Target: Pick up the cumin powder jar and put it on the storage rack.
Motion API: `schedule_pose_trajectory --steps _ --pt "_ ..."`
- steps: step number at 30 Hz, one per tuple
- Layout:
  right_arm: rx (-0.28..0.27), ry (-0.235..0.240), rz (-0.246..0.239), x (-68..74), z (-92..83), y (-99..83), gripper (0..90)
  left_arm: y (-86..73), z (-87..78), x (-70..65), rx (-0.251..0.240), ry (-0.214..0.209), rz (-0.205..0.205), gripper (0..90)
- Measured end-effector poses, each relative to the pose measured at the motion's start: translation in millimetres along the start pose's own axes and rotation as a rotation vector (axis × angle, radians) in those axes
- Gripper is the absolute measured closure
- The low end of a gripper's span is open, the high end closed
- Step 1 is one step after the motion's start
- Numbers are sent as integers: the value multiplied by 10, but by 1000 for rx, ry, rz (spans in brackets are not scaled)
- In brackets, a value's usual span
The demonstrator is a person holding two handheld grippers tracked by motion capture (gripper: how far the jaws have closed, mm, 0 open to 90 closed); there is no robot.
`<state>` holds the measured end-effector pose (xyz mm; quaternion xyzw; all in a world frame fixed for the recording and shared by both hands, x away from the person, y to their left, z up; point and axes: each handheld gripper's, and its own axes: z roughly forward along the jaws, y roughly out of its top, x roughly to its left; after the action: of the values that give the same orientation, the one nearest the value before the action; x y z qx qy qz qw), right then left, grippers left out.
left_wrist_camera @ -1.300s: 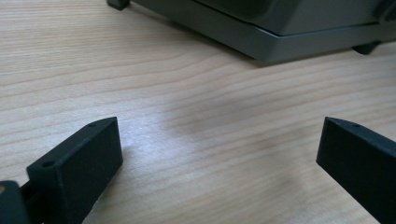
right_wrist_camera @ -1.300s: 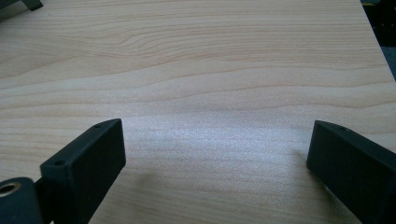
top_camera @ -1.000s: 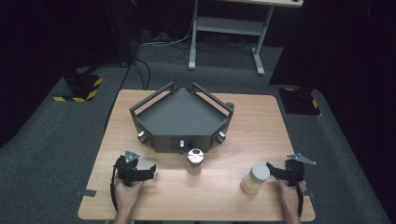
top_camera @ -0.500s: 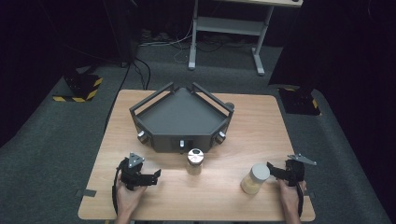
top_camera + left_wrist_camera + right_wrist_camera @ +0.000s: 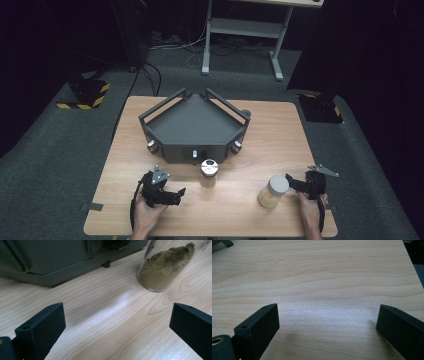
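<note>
The left claw (image 5: pixel 172 195), jaws apart, points at the spice jar (image 5: pixel 209 171) standing near the tray (image 5: pixel 192 125) on the worktop (image 5: pixel 260 135). Approach level and straddle the glass. The right claw (image 5: pixel 294 183), also apart, sits beside another jar (image 5: pixel 272 191).

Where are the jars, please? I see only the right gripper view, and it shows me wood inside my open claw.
Observer: In the high view, a white-lidded jar stands just beside the right claw.
Operator: Is there another jar?
Observer: Yes, a silver-lidded jar stands in front of the dark tray.
Operator: What does the left claw do?
Observer: The left claw is open and points toward the silver-lidded jar.
</note>
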<state>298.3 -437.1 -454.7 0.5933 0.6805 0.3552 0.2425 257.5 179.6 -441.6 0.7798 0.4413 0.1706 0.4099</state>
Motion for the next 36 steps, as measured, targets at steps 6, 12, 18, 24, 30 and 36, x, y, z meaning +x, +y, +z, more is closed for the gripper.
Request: schedule_pose_trajectory --steps 6,12,18,24,30,36 --pt "-1 0 -3 0 0 -1 39 38 37 -62 -2 -27 21 5" --pt "-2 -1 -6 5 -1 -3 40 95 84 -171 -9 -64 69 6" --pt "-5 1 -5 1 -4 -8 40 164 124 -263 -21 -92 106 6" --pt "-6 2 -2 -1 -7 -12 42 212 185 -309 -25 -107 117 10" --pt "-7 2 -7 1 -6 -13 43 266 228 -363 -26 -103 128 19" --pt "-10 2 -4 -2 -9 -18 43 327 260 -417 -36 -97 140 28"
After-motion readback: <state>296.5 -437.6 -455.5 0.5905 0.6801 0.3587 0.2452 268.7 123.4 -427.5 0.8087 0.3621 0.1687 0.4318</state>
